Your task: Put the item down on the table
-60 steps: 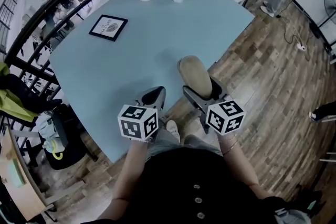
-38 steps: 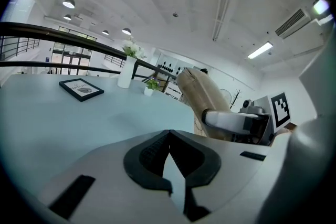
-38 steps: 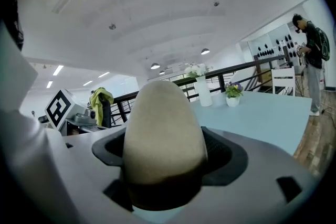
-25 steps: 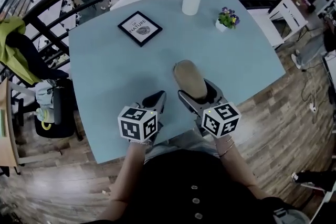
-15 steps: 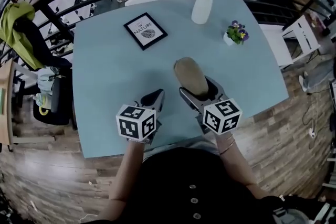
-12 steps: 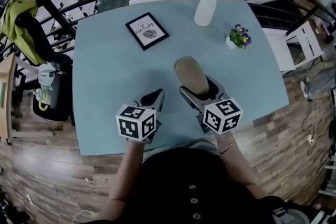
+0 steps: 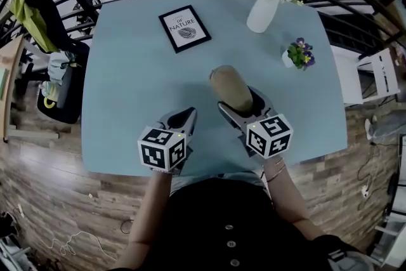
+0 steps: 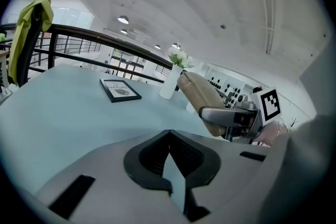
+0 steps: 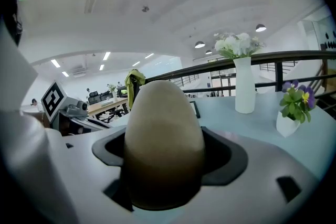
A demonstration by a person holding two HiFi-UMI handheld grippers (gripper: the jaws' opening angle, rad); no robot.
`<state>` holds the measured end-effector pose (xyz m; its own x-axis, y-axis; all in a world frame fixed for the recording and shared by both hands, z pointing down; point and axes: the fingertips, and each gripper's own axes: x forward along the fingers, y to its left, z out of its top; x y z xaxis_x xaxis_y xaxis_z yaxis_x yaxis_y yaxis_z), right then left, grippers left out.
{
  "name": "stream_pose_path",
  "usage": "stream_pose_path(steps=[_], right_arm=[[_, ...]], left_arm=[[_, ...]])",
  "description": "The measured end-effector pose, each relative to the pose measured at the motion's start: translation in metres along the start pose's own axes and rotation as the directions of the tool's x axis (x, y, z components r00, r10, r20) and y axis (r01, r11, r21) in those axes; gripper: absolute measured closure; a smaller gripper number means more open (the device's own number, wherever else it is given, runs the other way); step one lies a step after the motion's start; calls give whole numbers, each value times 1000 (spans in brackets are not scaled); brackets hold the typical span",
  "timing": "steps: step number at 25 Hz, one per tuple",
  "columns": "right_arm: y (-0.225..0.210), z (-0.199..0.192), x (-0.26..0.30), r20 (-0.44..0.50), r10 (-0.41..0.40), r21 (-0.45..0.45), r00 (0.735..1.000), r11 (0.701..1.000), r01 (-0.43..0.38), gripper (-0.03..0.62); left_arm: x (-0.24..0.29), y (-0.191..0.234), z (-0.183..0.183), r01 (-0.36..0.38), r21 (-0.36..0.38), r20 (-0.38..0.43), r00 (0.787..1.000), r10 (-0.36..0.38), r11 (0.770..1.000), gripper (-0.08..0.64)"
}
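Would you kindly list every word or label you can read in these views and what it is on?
"OF NATURE": on the framed picture on the table; any finer print is too small to read.
The two marker cubes carry only square patterns, no words.

Framed print (image 7: 184,28) lying on the table (image 7: 127,85) is showing "OF NATURE" in caps, w/ a small dark emblem below; any line above is reading too small.
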<state>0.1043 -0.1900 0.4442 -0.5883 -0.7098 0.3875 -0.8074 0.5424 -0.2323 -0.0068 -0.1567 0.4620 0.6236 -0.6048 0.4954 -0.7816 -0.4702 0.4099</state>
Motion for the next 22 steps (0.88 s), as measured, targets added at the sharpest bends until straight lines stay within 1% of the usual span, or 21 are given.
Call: stream_pose_path(steps=[3, 8, 11, 15, 18, 22], right_arm=[[-9, 0, 3, -13, 28, -29, 1000, 999, -29, 189], [-24, -6, 7, -50, 63, -72, 997, 995, -66, 190], [-32, -14, 11, -68, 80, -77, 995, 993, -85, 190], [-48, -30, 21, -119, 87, -102, 989, 990, -99, 190], [-64, -36, 31, -160, 78, -154, 984, 983, -103, 190], [-83, -40, 45, -221, 65, -234, 973, 965, -118, 190]], left_arm=[[4, 0, -5, -22, -14, -7, 1000, 22, 1000, 543], [9, -4, -9, -39, -21, -15, 999, 39, 999, 543], [14, -3, -10, -49, -24, -23, 999, 48, 999, 543], [23, -3, -9, -48, -21, -30, 998, 48, 999, 543], [29, -4, -9, -49, -21, -33, 998, 48, 999, 543], [35, -4, -15, -56, -33, -46, 997, 54, 998, 543]])
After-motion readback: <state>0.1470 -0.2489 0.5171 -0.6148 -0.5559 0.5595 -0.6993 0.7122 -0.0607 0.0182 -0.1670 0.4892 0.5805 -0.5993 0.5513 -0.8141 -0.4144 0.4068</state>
